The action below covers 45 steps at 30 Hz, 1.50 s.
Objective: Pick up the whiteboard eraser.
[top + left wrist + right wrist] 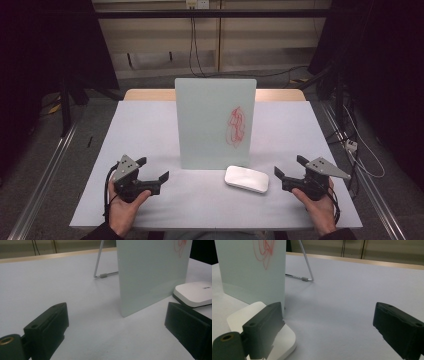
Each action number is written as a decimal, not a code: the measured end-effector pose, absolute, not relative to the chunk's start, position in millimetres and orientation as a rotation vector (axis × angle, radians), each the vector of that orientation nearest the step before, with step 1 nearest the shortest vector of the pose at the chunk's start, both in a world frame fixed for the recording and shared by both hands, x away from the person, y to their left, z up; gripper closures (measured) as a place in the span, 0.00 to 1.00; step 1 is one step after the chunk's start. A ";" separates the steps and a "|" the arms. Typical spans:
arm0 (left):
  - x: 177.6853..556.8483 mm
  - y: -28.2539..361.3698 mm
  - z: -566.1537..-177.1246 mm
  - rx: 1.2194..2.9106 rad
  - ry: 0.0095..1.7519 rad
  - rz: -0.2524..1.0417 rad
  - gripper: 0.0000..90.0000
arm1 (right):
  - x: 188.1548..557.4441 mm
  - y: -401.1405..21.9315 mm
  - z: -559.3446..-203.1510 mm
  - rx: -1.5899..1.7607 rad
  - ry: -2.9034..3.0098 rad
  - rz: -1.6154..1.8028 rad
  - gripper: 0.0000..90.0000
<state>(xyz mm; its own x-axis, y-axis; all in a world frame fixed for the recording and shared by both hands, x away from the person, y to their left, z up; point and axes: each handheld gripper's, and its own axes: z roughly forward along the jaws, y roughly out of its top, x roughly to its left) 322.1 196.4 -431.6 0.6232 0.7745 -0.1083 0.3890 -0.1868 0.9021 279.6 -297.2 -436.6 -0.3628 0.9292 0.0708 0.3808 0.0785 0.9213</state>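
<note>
A pale glass board (215,122) stands upright mid-table on a wire stand (98,270), with a red scribble (236,126) on its right half. A white eraser block (246,178) lies flat just in front of the board's right corner. My left gripper (152,169) rests low at the front left, open and empty, jaws wide apart. My right gripper (290,166) sits at the front right, open and empty, a little right of the eraser. In the right gripper view the eraser (239,317) lies behind the left jaw; the scribble (264,251) shows above.
The white table (150,130) has bare surface on both sides of the board. A wooden strip (145,94) runs along its far edge. Cables (350,145) and metal rails lie on the floor beside the table.
</note>
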 end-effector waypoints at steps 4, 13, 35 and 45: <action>323.7 194.8 -433.1 1.816 0.938 0.434 0.06 | 279.5 -297.4 -436.5 1.301 1.814 1.277 0.10; 322.2 196.5 -434.0 1.815 0.948 0.432 0.05 | 280.3 -295.9 -436.4 1.302 1.845 1.294 0.10; 320.7 193.1 -434.3 1.870 0.894 0.391 0.04 | 280.9 -274.4 -429.4 1.258 2.084 1.283 0.16; 319.5 191.9 -433.9 1.873 0.893 0.394 0.04 | 289.7 -252.9 -426.4 1.185 2.261 1.191 0.16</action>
